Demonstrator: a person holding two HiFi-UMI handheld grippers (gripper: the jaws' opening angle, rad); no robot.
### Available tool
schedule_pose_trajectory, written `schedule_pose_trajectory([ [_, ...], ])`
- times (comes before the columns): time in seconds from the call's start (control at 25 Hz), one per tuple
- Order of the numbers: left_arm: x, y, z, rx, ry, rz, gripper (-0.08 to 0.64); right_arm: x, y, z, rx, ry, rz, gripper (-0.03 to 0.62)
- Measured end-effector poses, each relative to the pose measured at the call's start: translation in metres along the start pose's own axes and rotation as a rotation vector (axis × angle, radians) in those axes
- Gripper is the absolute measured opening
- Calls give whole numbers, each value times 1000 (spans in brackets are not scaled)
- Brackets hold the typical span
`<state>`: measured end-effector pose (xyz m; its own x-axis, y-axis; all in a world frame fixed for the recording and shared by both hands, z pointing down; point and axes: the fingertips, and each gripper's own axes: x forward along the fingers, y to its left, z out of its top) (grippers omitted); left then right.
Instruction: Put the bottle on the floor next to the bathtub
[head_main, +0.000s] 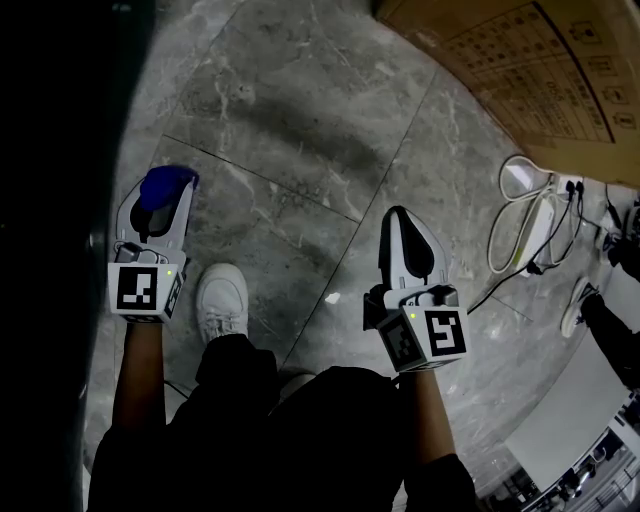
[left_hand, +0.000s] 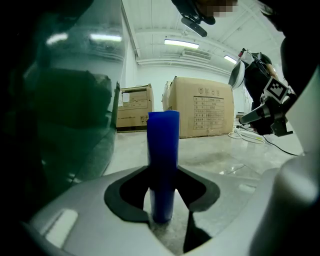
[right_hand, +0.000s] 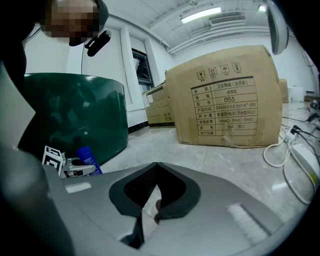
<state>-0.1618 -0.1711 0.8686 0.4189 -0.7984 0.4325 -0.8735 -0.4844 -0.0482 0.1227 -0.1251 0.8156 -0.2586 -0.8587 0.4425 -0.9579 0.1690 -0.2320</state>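
The blue bottle (head_main: 166, 186) stands upright between the jaws of my left gripper (head_main: 160, 203), which is shut on it. In the left gripper view the bottle (left_hand: 163, 150) rises out of the jaws of the left gripper (left_hand: 162, 202), with pale floor showing under its base; I cannot tell whether it touches the floor. The dark green bathtub (left_hand: 70, 105) is close on the left. From the right gripper view the bottle (right_hand: 90, 159) sits low beside the bathtub (right_hand: 75, 112). My right gripper (head_main: 398, 218) hangs over the grey floor, shut and with nothing in it (right_hand: 150, 197).
Large cardboard boxes (head_main: 520, 70) stand at the far right, also seen as box (right_hand: 225, 97). White cables and a power strip (head_main: 530, 215) lie on the marble floor. My white shoe (head_main: 221, 300) is between the grippers. Another person's shoe (head_main: 578, 300) is at right.
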Motion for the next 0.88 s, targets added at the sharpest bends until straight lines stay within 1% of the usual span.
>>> schedule_pose_trajectory([
  [0.16,-3,2,3,1,-1,9,172,1,0,-3,3,6,5,26],
  [0.24,-4,4,5,-3,-5,9,184,2,-2,-10,-2,22,7,26],
  [0.36,-4,5,5,2,-3,8,184,4,-6,-18,-6,46,6,26],
  [0.56,-1,4,7,2,-1,-2,189,13,-7,-30,-41,78,20,26],
  [0.88,-1,3,15,23,4,-16,189,28,-6,-38,-61,112,32,26],
])
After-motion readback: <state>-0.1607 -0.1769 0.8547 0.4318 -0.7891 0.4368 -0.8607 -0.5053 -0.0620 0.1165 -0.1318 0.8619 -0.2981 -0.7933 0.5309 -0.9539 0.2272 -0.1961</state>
